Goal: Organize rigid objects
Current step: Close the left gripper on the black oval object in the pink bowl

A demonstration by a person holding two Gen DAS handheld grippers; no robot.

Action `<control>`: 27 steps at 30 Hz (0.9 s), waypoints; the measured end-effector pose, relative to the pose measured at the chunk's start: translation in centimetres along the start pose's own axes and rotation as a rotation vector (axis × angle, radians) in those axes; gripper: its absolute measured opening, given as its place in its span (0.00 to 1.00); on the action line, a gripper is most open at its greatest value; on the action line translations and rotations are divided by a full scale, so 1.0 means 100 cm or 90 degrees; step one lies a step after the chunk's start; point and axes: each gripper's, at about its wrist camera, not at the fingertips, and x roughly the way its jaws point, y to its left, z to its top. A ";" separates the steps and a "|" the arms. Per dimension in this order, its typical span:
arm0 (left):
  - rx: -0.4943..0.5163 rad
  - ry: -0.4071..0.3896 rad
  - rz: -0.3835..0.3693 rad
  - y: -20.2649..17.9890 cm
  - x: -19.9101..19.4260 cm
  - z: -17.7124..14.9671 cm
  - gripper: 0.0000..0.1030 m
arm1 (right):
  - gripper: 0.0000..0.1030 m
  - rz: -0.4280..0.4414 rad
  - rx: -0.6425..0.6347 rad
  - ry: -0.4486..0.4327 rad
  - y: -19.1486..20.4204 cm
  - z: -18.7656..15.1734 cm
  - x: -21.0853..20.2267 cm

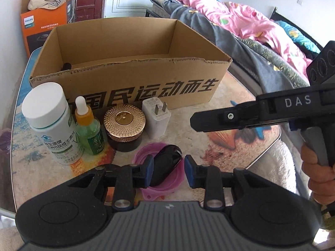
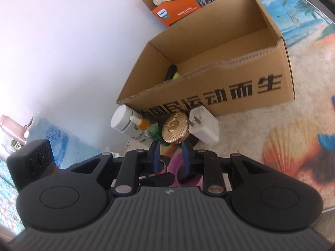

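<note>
An open cardboard box stands on the table, with a dark item and a yellow-green one in its left corner. In front of it stand a white-capped bottle, a dropper bottle, a gold-lidded jar and a white charger plug. A glossy black oval object lies on a pink silicone piece. My left gripper is open and straddles the black object; the right pad stands clear of it. My right gripper is slightly open just before the jar, nothing between its pads.
The table has a beach-print cover. A bed with pink bedding runs along the right. An orange carton holding cloth stands behind the box. A hand holds the right gripper's handle. Bottles and bags sit at far left.
</note>
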 end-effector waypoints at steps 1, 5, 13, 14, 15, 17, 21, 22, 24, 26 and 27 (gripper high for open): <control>0.012 0.008 0.006 -0.002 0.004 0.000 0.33 | 0.23 -0.004 0.008 0.002 -0.005 -0.003 0.004; 0.078 0.034 0.041 -0.013 0.016 0.000 0.33 | 0.26 -0.017 0.028 0.007 -0.017 -0.011 0.010; 0.146 0.067 0.072 -0.024 0.033 0.004 0.35 | 0.29 -0.010 0.028 0.022 -0.020 -0.003 0.019; 0.153 0.071 0.076 -0.024 0.035 0.003 0.35 | 0.29 -0.005 0.027 0.024 -0.020 -0.003 0.019; 0.155 0.075 0.080 -0.026 0.037 0.004 0.35 | 0.29 0.001 0.027 0.026 -0.019 -0.002 0.021; 0.155 0.082 0.085 -0.026 0.040 0.004 0.35 | 0.29 0.009 0.026 0.032 -0.018 -0.003 0.023; 0.148 0.090 0.088 -0.025 0.047 0.004 0.33 | 0.29 0.022 0.036 0.046 -0.020 -0.006 0.029; 0.148 0.088 0.088 -0.026 0.047 0.004 0.31 | 0.29 0.027 0.039 0.048 -0.020 -0.007 0.030; 0.148 0.082 0.099 -0.028 0.046 0.005 0.30 | 0.29 0.031 0.044 0.053 -0.022 -0.008 0.031; 0.142 0.077 0.106 -0.030 0.046 0.004 0.30 | 0.30 0.035 0.050 0.061 -0.025 -0.009 0.034; 0.136 0.074 0.110 -0.032 0.049 0.004 0.30 | 0.30 0.037 0.054 0.067 -0.027 -0.009 0.035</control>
